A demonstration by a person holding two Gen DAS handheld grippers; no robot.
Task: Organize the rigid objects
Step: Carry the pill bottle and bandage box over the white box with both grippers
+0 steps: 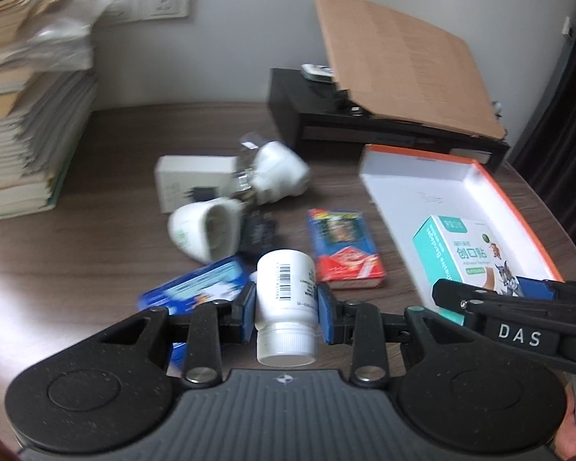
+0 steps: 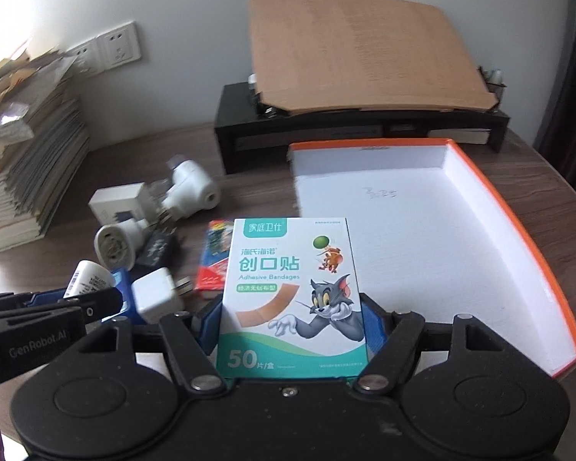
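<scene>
A white pill bottle (image 1: 286, 288) with a barcode label lies cap-toward-camera between the blue pads of my left gripper (image 1: 286, 307), which is shut on it above the wooden desk. My right gripper (image 2: 290, 322) is shut on a teal-and-white adhesive bandage box (image 2: 288, 292) with a cartoon cat, held upright near the left edge of the orange-rimmed white tray (image 2: 422, 230). In the left wrist view the bandage box (image 1: 460, 253) hangs over the tray's (image 1: 422, 188) near corner. The left gripper (image 2: 76, 296) with the bottle (image 2: 86, 276) shows at the right wrist view's left side.
On the desk lie white plug adapters (image 1: 280, 173), a white charger cube (image 2: 155, 294), a small white box (image 1: 192, 180), a red-and-blue pack (image 1: 341, 249) and a blue pack (image 1: 199, 288). A tall book stack (image 1: 19, 134) stands left. A black riser (image 1: 364, 123) with cardboard (image 1: 403, 69) stands behind the tray.
</scene>
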